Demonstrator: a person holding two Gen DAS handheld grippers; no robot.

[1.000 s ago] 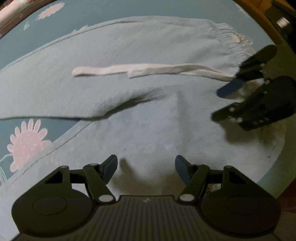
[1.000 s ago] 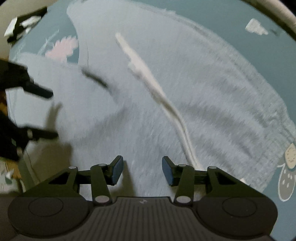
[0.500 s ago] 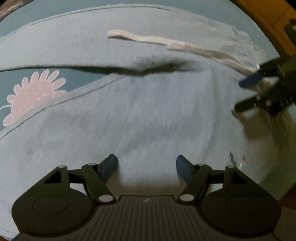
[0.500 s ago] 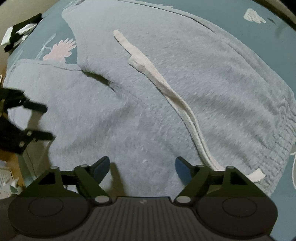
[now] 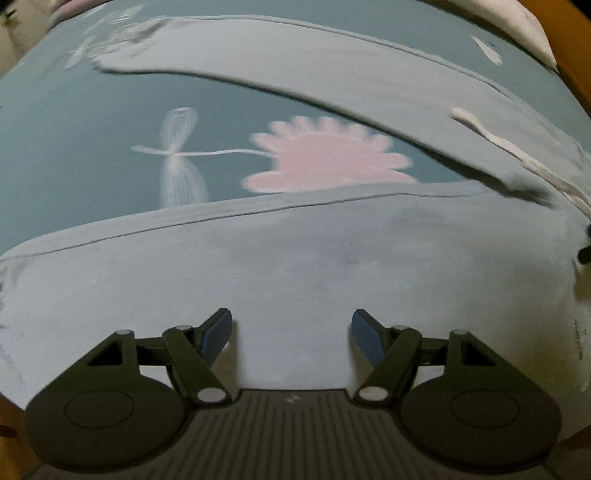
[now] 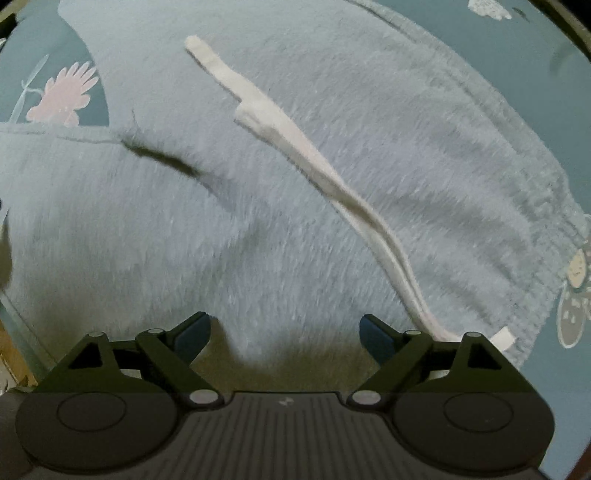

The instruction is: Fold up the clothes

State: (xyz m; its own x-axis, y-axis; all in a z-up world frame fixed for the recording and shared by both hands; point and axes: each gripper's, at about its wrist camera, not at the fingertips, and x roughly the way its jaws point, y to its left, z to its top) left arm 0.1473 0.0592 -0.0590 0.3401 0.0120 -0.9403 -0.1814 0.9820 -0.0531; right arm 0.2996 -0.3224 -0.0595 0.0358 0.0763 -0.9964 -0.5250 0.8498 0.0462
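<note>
Light blue fleece trousers [image 5: 295,266] lie spread flat on a teal bedsheet [image 5: 92,122], legs apart. My left gripper [image 5: 291,336] is open and empty, low over the near leg. The far leg [image 5: 332,74] runs across the top. In the right wrist view the trousers [image 6: 258,206] fill the frame near the waistband [image 6: 546,221]. A white drawstring [image 6: 314,155] lies across them; it also shows in the left wrist view [image 5: 517,155]. My right gripper [image 6: 284,332] is open and empty over the waist edge.
The bedsheet has a pink flower print [image 5: 328,162] and a white dragonfly print [image 5: 181,162] between the legs. A wooden bed frame [image 5: 576,77] edges the right. White bedding [image 5: 509,22] lies at the back right.
My left gripper has swung left along the near leg, away from the waist. My right gripper's jaws opened wider, and the left gripper has left the right wrist view.
</note>
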